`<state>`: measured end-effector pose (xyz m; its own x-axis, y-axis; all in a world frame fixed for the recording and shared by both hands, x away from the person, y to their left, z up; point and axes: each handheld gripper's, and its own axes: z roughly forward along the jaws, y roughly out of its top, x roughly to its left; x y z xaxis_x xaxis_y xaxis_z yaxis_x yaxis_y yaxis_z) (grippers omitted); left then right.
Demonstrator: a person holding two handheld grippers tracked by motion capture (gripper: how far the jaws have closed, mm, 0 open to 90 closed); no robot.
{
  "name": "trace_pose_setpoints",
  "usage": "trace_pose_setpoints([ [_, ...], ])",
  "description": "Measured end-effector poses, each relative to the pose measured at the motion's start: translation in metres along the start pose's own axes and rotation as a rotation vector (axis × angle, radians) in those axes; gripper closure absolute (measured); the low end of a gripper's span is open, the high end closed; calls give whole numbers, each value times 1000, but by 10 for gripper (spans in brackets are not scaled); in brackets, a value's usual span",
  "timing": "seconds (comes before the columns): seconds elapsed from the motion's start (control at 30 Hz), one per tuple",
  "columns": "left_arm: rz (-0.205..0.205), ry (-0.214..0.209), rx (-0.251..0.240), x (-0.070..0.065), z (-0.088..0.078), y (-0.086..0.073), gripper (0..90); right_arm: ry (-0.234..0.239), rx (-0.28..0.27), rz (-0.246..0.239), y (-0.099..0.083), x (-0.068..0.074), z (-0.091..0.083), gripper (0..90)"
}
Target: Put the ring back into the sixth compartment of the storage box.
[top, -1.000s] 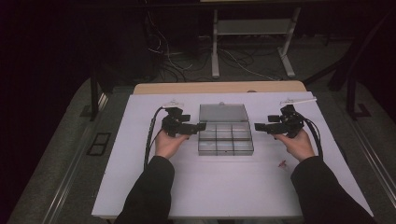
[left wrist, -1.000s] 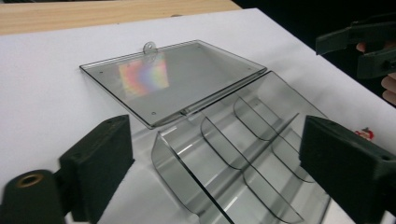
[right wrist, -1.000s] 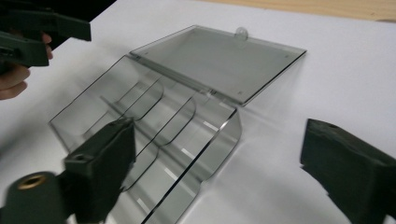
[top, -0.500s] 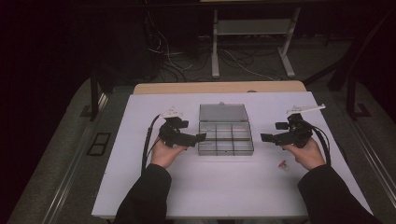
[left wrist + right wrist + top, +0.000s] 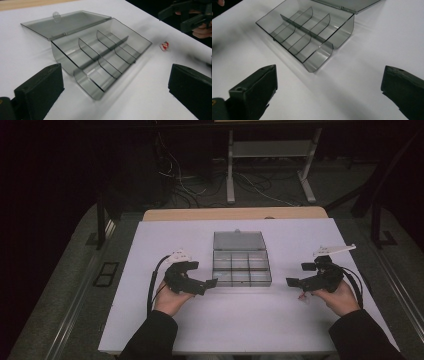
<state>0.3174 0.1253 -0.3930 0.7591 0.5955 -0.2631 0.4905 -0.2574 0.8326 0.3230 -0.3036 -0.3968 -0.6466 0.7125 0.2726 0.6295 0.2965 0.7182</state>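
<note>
Open compartment box [image 5: 241,268] between left claw [image 5: 210,283], right claw [image 5: 295,275] (both wide, empty).

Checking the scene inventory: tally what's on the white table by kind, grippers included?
Clear grey compartment box, lid open, compartments look empty: 1
Small red-and-white item on the table by the right gripper: 1
Handheld grippers, left gripper and right gripper, both open, holding nothing: 2
Total: 4
</note>
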Motion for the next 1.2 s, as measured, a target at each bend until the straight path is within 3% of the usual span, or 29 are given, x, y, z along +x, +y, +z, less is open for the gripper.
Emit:
trace_pose_setpoints([
  [0.27,-14,4,9,-3,-16,-20,0,-3,42,-1,-13,3,0,5],
  [0.57,4,-4,34,-15,-30,-38,0,-18,94,-1,-31,4,-1,5],
  [0.87,-16,-9,30,-18,-38,-59,0,-32,136,-2,-47,1,-3,15],
  [1.0,-44,-10,12,-16,-40,-70,0,-36,141,-16,-51,0,-4,172],
  [1.2,-56,-14,4,-15,-42,-74,0,-55,187,-32,-58,-4,2,345],
])
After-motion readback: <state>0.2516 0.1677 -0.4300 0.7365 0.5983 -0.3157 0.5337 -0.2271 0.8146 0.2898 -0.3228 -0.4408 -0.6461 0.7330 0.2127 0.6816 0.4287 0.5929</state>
